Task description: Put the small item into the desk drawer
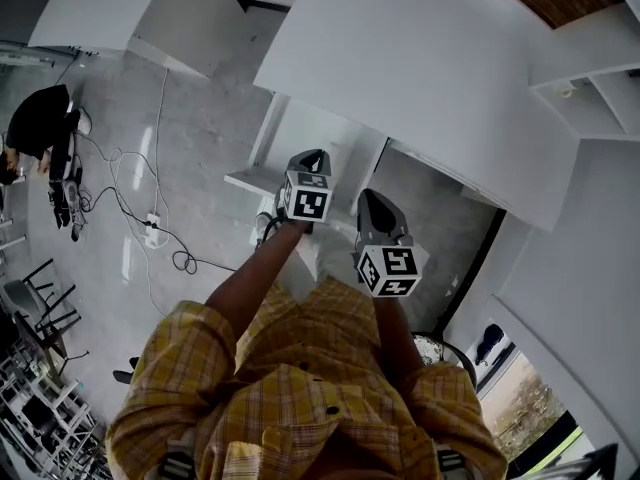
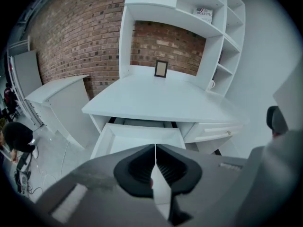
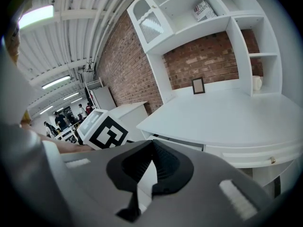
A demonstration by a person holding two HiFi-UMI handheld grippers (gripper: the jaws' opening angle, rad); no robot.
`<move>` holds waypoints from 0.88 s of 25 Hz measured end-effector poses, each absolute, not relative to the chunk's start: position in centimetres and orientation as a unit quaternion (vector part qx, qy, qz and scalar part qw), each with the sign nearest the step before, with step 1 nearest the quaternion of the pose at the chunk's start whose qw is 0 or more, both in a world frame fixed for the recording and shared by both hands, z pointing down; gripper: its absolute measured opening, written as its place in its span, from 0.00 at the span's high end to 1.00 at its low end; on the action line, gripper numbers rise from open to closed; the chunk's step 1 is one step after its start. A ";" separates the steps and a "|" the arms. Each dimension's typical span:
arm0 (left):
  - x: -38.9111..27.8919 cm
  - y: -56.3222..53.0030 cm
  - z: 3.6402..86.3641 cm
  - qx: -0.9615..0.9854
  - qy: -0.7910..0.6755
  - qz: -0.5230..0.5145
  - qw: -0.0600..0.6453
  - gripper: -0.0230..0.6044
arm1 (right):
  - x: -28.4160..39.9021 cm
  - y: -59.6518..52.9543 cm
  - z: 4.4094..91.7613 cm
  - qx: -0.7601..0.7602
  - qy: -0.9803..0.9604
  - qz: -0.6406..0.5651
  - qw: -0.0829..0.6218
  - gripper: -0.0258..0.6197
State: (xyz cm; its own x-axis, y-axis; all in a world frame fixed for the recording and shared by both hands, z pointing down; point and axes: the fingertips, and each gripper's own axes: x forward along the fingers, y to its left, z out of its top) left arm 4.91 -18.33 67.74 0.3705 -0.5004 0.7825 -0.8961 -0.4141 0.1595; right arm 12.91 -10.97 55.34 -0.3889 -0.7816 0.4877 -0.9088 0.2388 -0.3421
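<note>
The desk (image 2: pixel 161 100) stands against a brick wall, its top bare except for a small frame at the back, so nothing there is in the way. Under the top, the drawer (image 2: pixel 137 135) is pulled well out, and I judge it stands open to take the item. The floor that shows is bare, but the left gripper hides its near end.

Both grippers are held up in front of the person, above and short of the drawer, angled down toward the desk. The left gripper (image 2: pixel 155 148) has its jaws closed tip to tip. The right gripper (image 3: pixel 152 145) is closed the same way, with nothing between its pads.

No small item is clearly visible in any view. A reddish speck sits deep behind the left pads, too small to name. Either the item is in the hidden part of the drawer, or it is that speck.
</note>
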 end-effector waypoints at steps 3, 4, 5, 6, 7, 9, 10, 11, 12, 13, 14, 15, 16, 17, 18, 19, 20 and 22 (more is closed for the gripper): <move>4.5 -17.9 65.7 0.780 -0.457 0.316 0.288 0.96 | 12.6 -10.8 54.3 0.541 -0.784 0.287 0.103 0.96; 4.4 -17.8 65.0 0.783 -0.459 0.310 0.283 0.96 | 12.5 -10.8 53.9 0.541 -0.785 0.284 0.102 0.96; 4.2 -17.6 64.3 0.786 -0.460 0.304 0.281 0.96 | 12.4 -10.7 53.6 0.540 -0.787 0.282 0.101 0.96; 4.1 -17.4 63.7 0.786 -0.462 0.299 0.282 0.96 | 12.3 -10.7 53.3 0.539 -0.788 0.279 0.100 0.96; 4.0 -17.1 63.2 0.786 -0.463 0.293 0.286 0.96 | 12.2 -10.7 53.0 0.538 -0.790 0.276 0.100 0.96; 3.6 -16.9 61.8 0.789 -0.467 0.281 0.282 0.96 | 11.9 -10.6 52.2 0.536 -0.793 0.271 0.100 0.96; 3.4 -17.0 60.7 0.794 -0.470 0.272 0.272 0.96 | 11.7 -10.6 51.8 0.534 -0.795 0.267 0.100 0.96; 3.3 -17.2 59.5 0.800 -0.472 0.263 0.259 0.96 | 11.5 -10.6 51.3 0.533 -0.797 0.264 0.099 0.96; 3.2 -17.3 58.4 0.806 -0.474 0.255 0.247 0.96 | 11.4 -10.6 50.8 0.533 -0.799 0.261 0.096 0.96; 3.3 -17.2 57.4 0.811 -0.474 0.247 0.238 0.96 | 11.4 -10.6 50.4 0.533 -0.801 0.258 0.093 0.96; 3.3 -17.0 56.8 0.814 -0.475 0.241 0.231 0.96 | 11.4 -10.4 50.0 0.533 -0.802 0.255 0.089 0.96; 3.3 -16.5 56.2 0.816 -0.476 0.236 0.227 0.96 | 11.5 -10.0 49.7 0.533 -0.803 0.251 0.087 0.96; 3.3 -15.9 55.7 0.818 -0.477 0.232 0.223 0.96 | 11.5 -9.6 49.4 0.532 -0.805 0.248 0.086 0.96; 3.3 -15.5 55.2 0.819 -0.479 0.227 0.220 0.96 | 11.5 -9.3 49.0 0.532 -0.806 0.246 0.085 0.96; 3.2 -15.2 54.7 0.821 -0.480 0.223 0.215 0.96 | 11.5 -9.2 48.7 0.531 -0.807 0.244 0.084 0.96; 3.1 -15.0 54.2 0.823 -0.481 0.218 0.211 0.96 | 11.5 -9.2 48.3 0.532 -0.808 0.240 0.082 0.96; 3.1 -15.0 53.6 0.825 -0.482 0.211 0.207 0.96 | 11.5 -9.4 47.9 0.532 -0.809 0.236 0.081 0.96; 3.0 -14.5 52.4 0.829 -0.482 0.198 0.202 0.96 | 11.6 -9.4 47.0 0.533 -0.811 0.228 0.078 0.96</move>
State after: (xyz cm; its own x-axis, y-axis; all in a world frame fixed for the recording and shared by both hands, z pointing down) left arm 3.00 -14.49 52.39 0.4564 -0.7195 0.5234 -0.8795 -0.4539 0.1430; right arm 11.61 -9.37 47.03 -0.4206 -0.8285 0.3698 -0.8998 0.3285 -0.2872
